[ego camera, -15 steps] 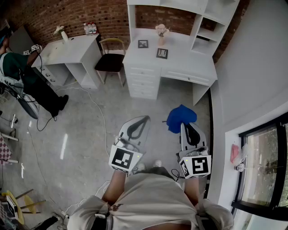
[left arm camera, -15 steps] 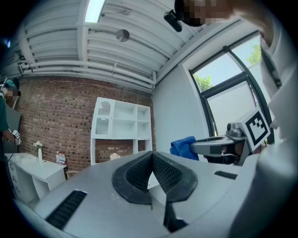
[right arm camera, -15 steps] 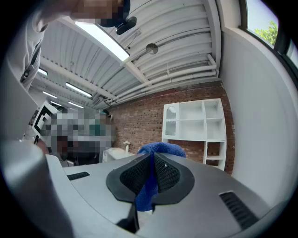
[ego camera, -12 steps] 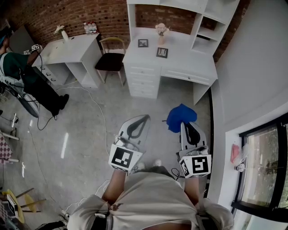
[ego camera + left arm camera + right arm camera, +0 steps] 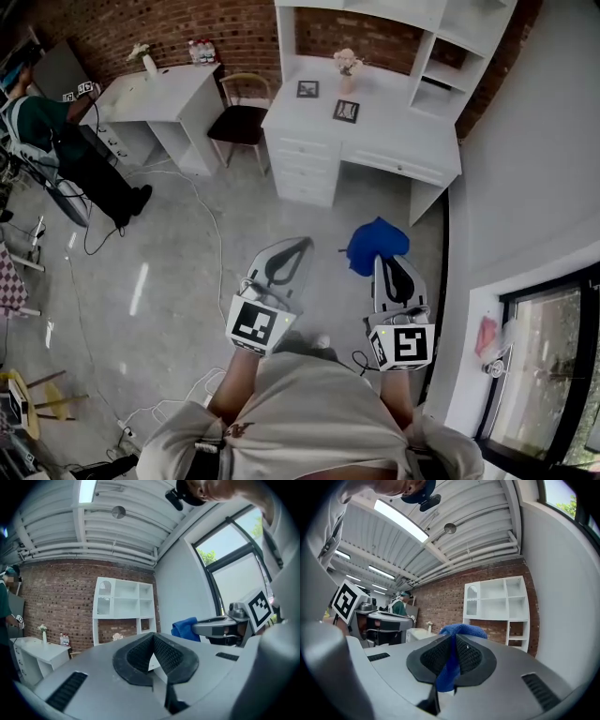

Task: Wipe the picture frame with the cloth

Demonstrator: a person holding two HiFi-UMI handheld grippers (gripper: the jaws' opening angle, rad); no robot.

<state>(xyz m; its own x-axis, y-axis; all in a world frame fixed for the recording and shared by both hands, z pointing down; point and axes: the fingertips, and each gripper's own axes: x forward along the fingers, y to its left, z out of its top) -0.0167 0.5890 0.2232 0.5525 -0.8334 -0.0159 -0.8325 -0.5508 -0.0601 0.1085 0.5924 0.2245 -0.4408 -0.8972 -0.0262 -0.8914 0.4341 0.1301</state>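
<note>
Cloth (image 5: 377, 246) soft, light, limp; pinched at one fold between fingers of right gripper (image 5: 389, 265); left gripper (image 5: 298, 248) fingers pressed together, empty; picture frame (image 5: 346, 111) standing on tabletop (image 5: 403, 136), well apart; probably light, tippable; steady by outer edge; wipe with gentle pressure.

Pale beige short-sleeved shirt (image 5: 314, 412) worn, with a small dark emblem (image 5: 232, 431) near the left sleeve. Smooth grey shells tapering to a point on left gripper (image 5: 298, 245) and right gripper (image 5: 389, 260), with black cross-hatched pads (image 5: 137, 654) and black slotted grilles (image 5: 65, 691) set into the casing. Fitted at each rear with a white cube (image 5: 255, 324) bearing black square markers; dark cable (image 5: 359, 360) looped beside the right one.
</note>
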